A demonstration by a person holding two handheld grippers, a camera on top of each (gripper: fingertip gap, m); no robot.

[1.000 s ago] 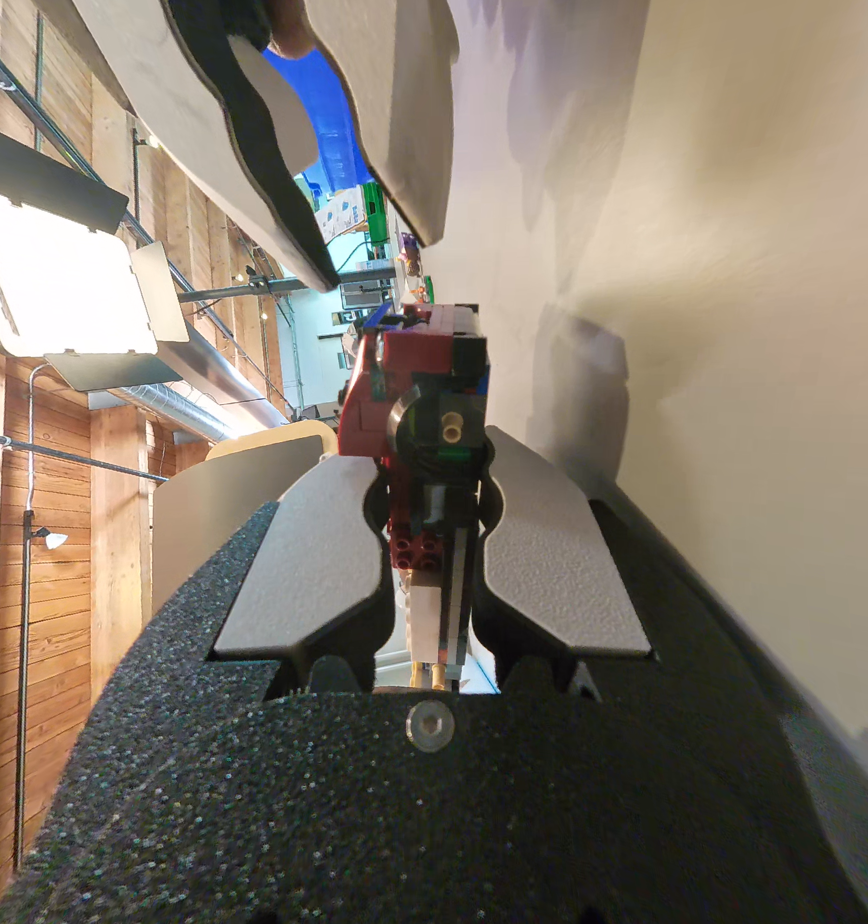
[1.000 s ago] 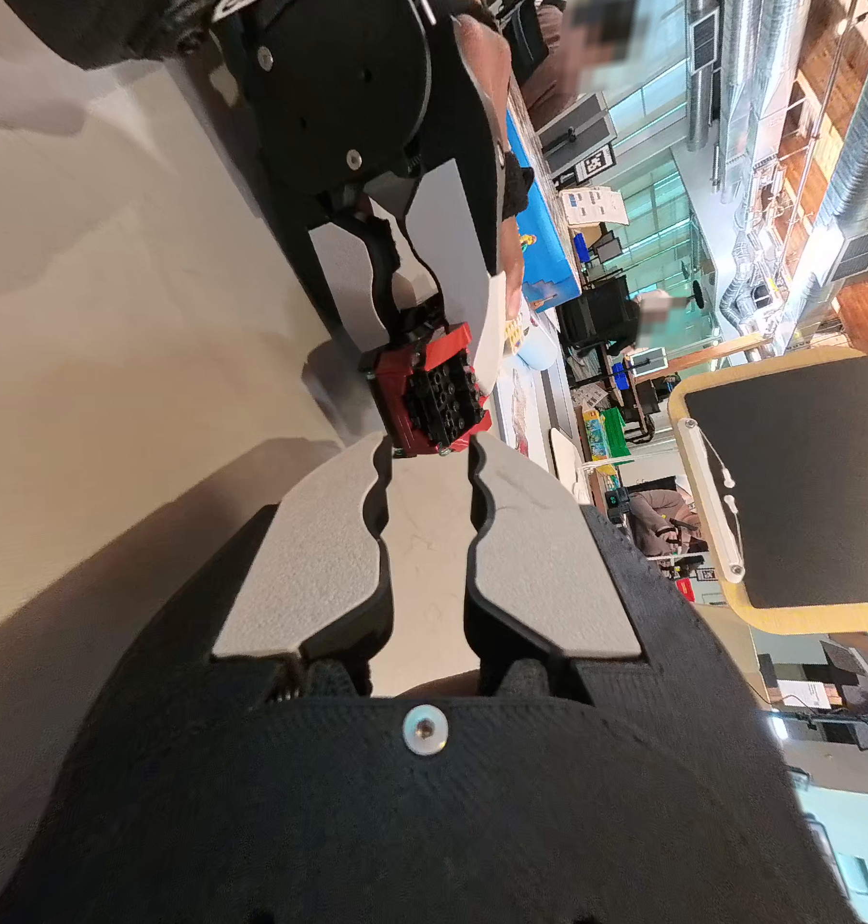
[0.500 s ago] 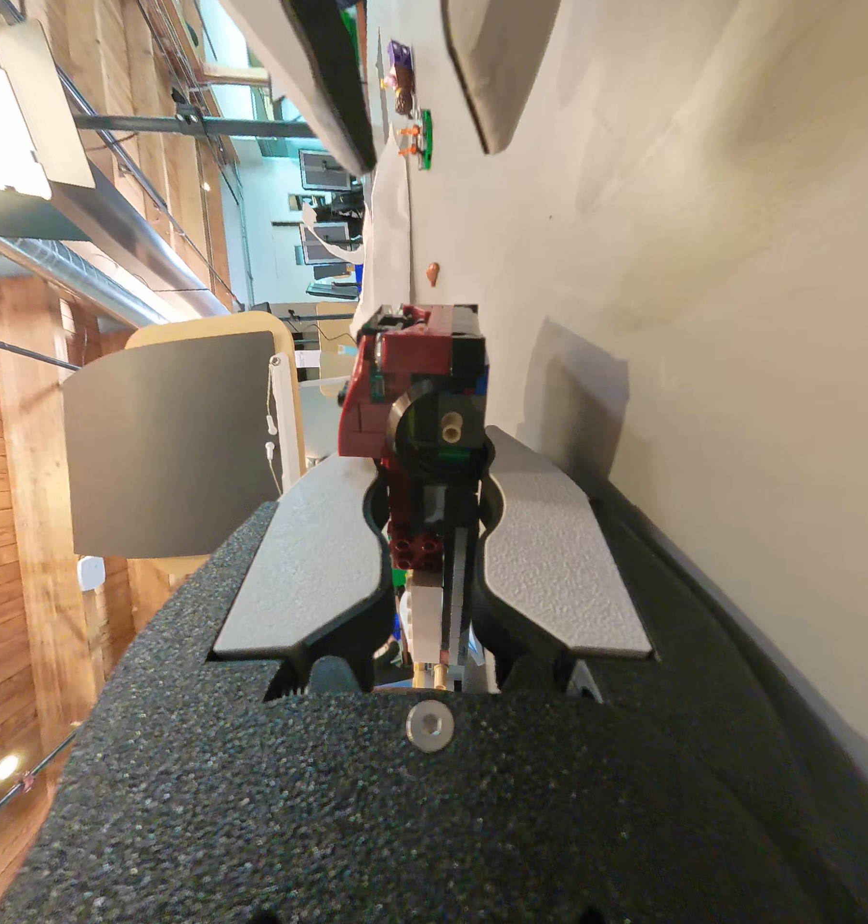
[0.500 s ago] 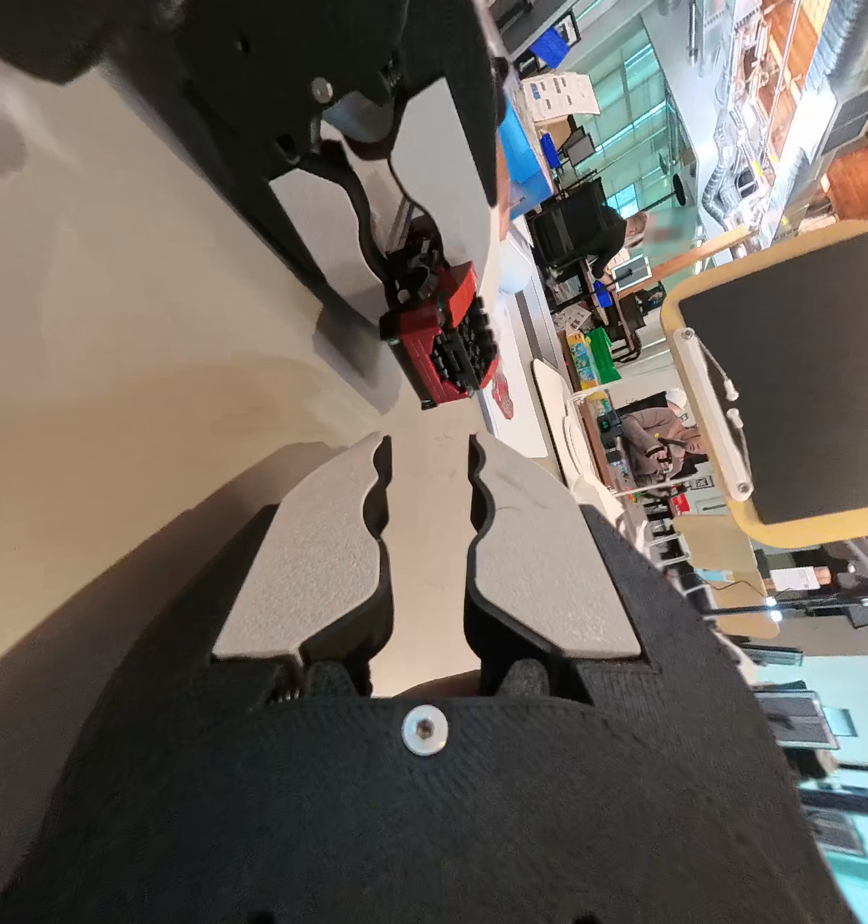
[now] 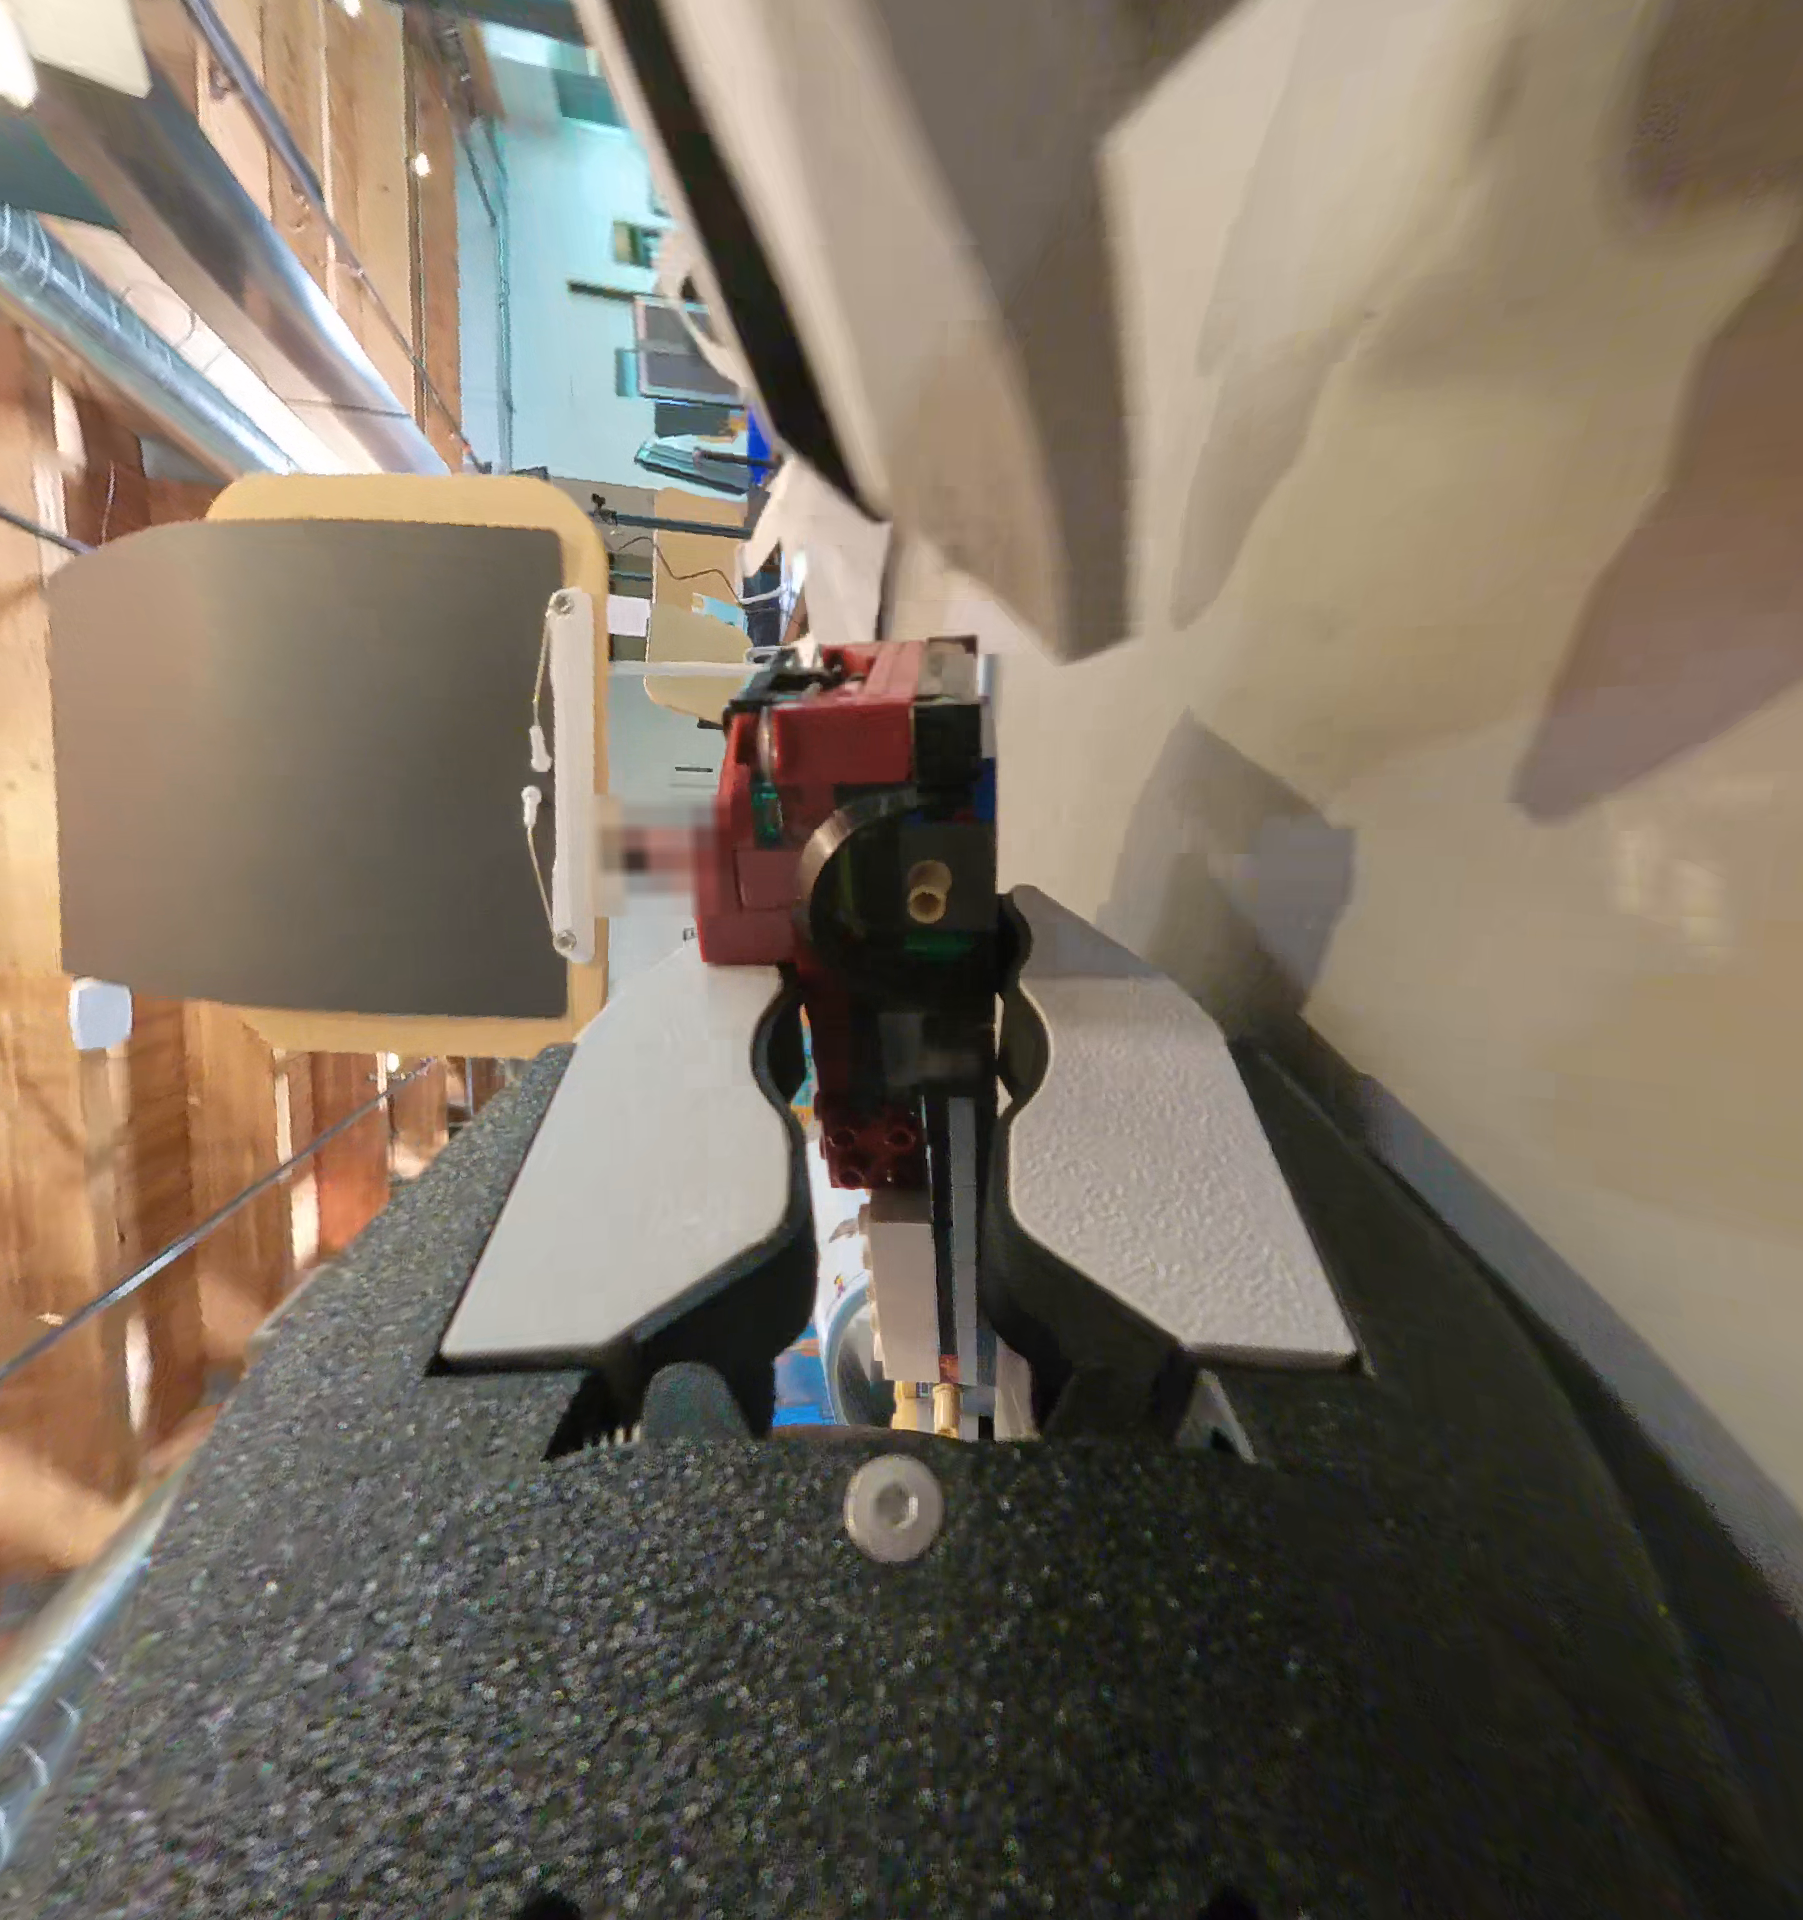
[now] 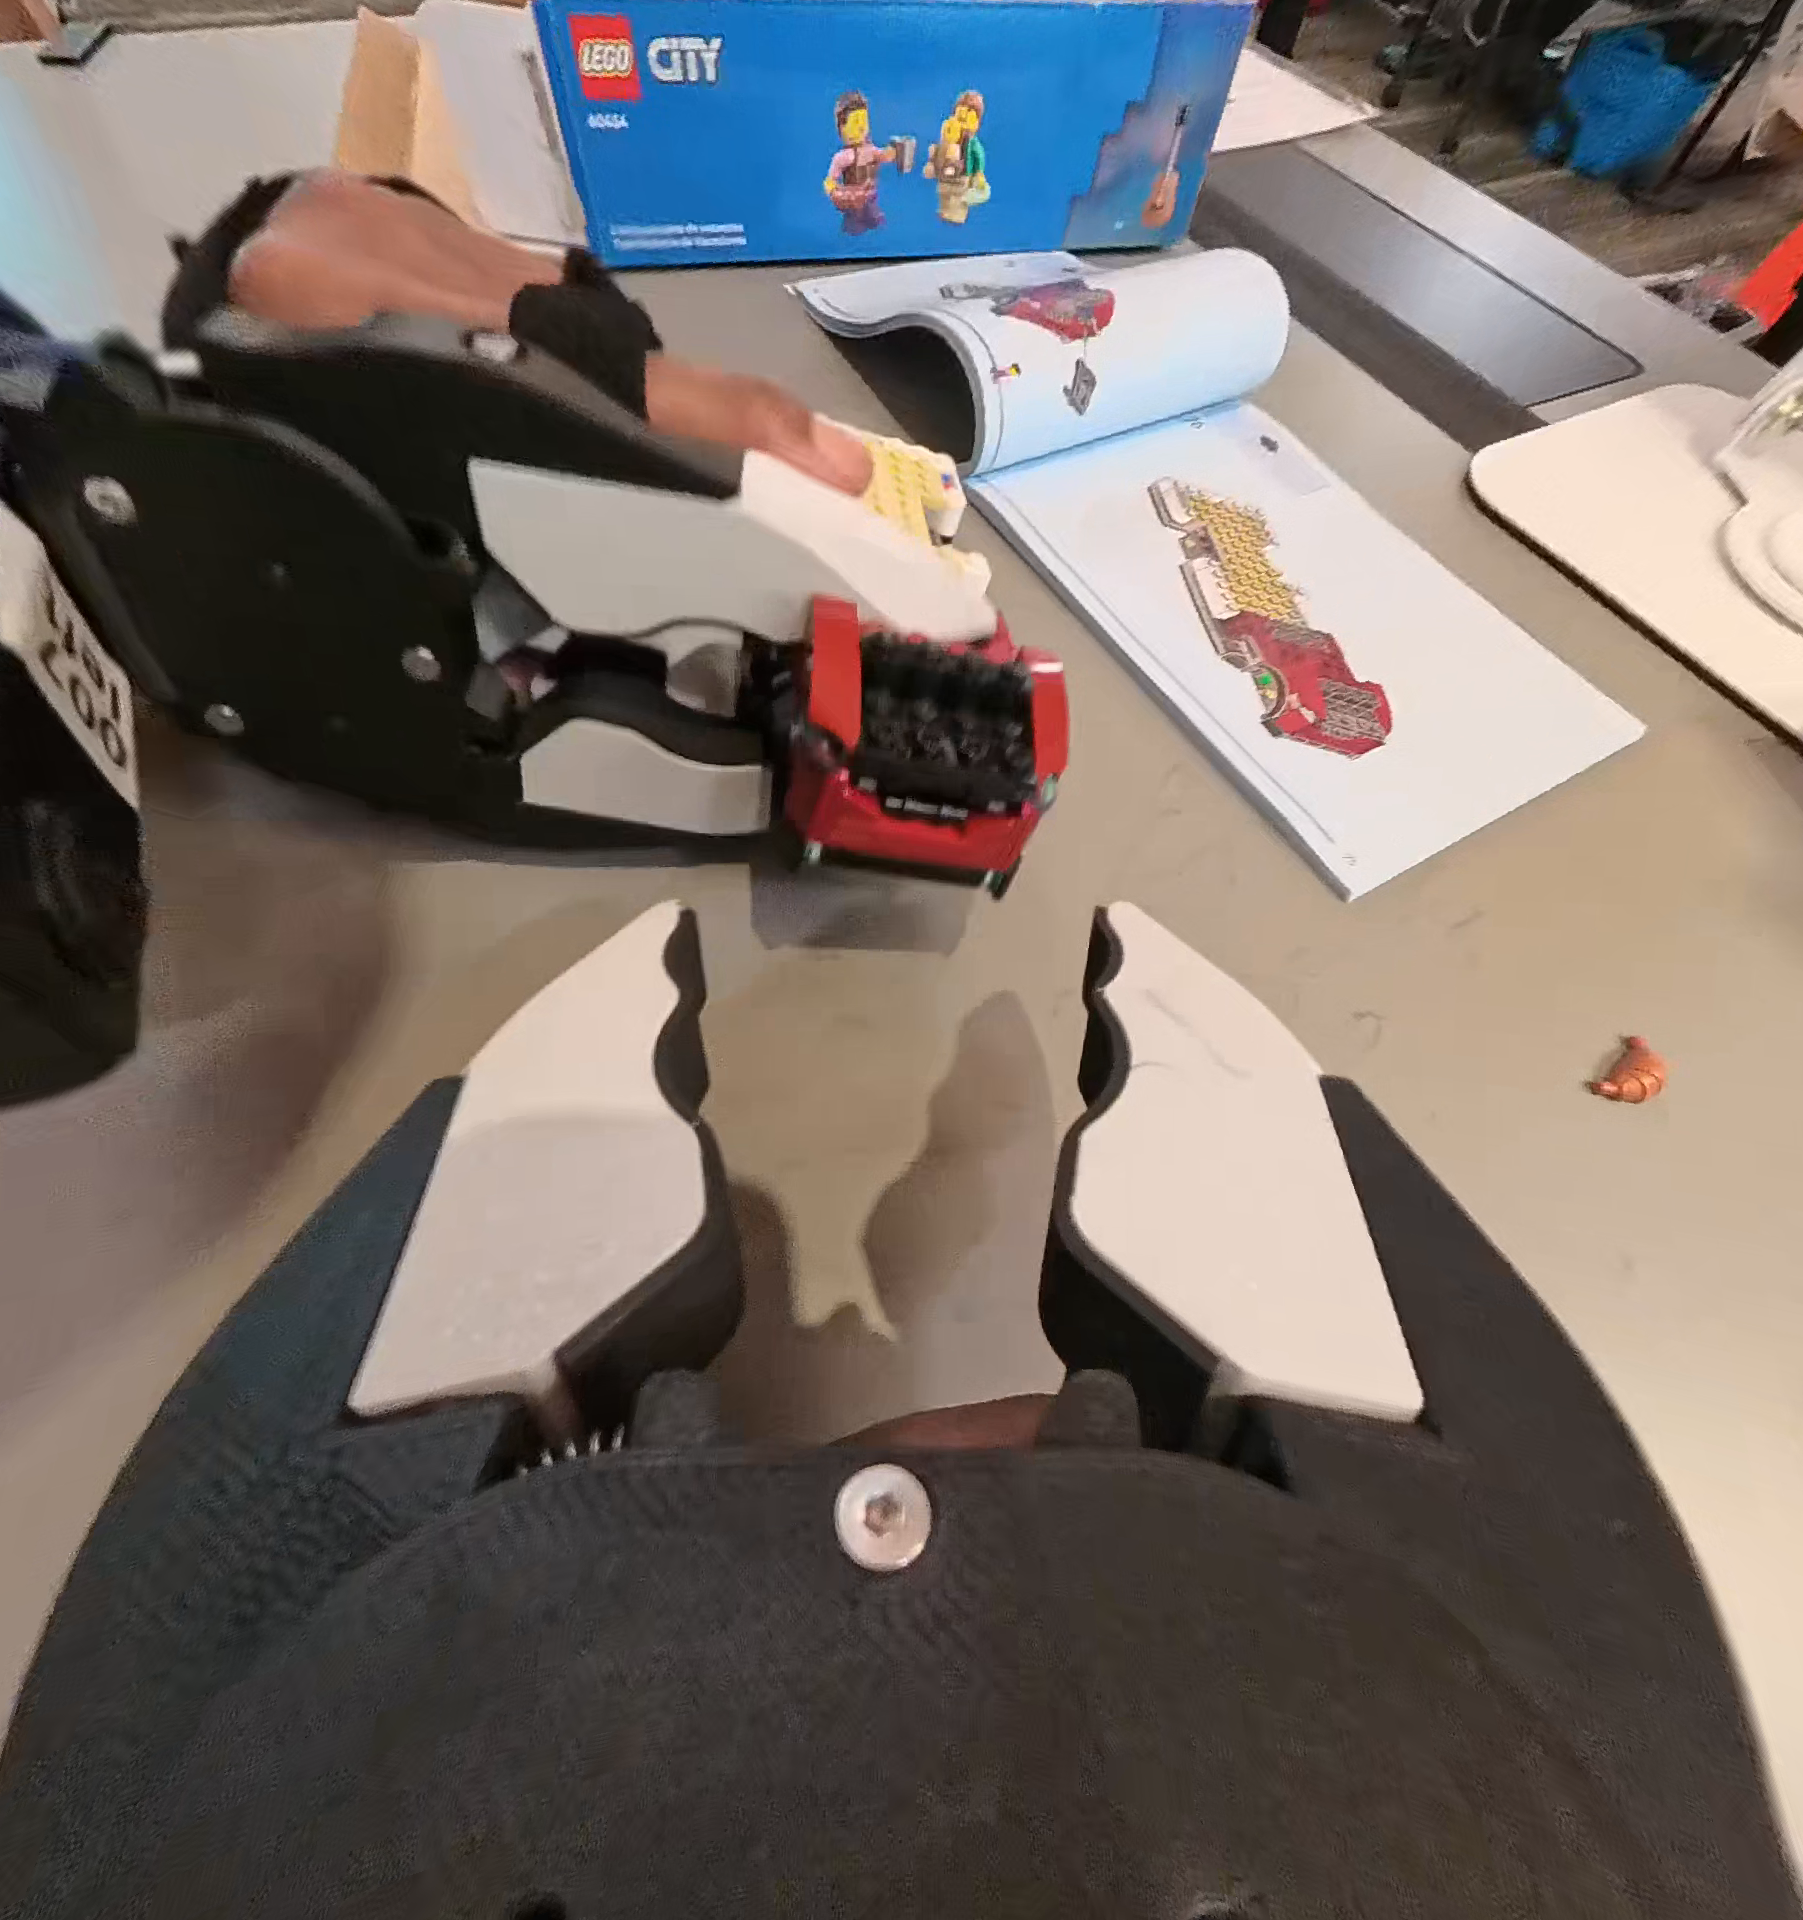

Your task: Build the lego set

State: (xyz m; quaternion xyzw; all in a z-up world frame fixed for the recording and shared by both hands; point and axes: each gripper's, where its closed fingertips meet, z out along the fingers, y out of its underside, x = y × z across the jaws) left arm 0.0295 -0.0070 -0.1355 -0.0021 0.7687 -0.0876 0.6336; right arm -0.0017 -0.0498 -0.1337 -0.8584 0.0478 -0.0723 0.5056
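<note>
The beige table [image 6: 1499, 987] is now seen from above in the right wrist view, where half a second ago it was seen steeply tilted. A blue box [image 6: 876, 125] is stood at its far edge, and an open instruction booklet [image 6: 1344, 644] is laid just in front of it. The left gripper [image 5: 902, 935] is held low over the table and turned on its side, one finger above the other, with a gloved hand [image 6: 388, 270] wrapped over its body. A red brick-built car [image 6: 928, 758] is clamped between its pads by one end, as it was before, and a shadow is cast on the table beneath the car. The right gripper [image 6: 892, 925] is pointed at the car's free end, close by but apart from it. Its fingers, narrowly spaced a moment ago, are now spread wide with nothing between them. A small brown piece [image 6: 1629, 1070] is left well off to its right.
</note>
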